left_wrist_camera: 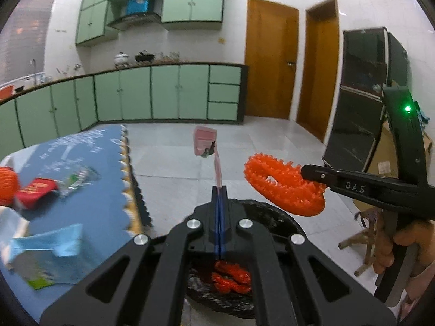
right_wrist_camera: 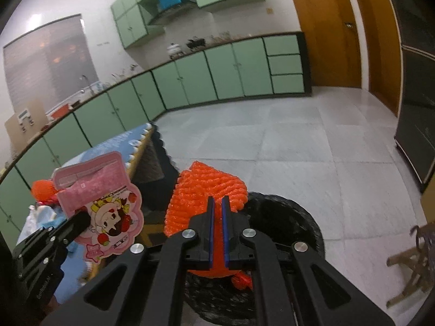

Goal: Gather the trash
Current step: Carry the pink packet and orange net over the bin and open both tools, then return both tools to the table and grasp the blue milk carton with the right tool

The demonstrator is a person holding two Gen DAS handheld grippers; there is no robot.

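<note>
My left tongs (left_wrist_camera: 219,190) are clamped on a flat pink snack pouch with a cartoon figure (right_wrist_camera: 102,203), its thin edge standing up between the blue pads. My right tongs (right_wrist_camera: 218,203) are closed on an orange foam fruit-net sleeve (left_wrist_camera: 285,187), held out past the table edge. Both pieces hang above a black-lined waste bin (right_wrist_camera: 293,217) on the pale tiled floor; more orange net (left_wrist_camera: 231,274) already lies inside it. Left of the bin, the blue-topped table with scalloped trim (left_wrist_camera: 103,190) carries a red packet (left_wrist_camera: 35,191), a clear crumpled wrapper (left_wrist_camera: 77,180), another orange net (left_wrist_camera: 6,187) and a light-blue carton (left_wrist_camera: 46,255).
</note>
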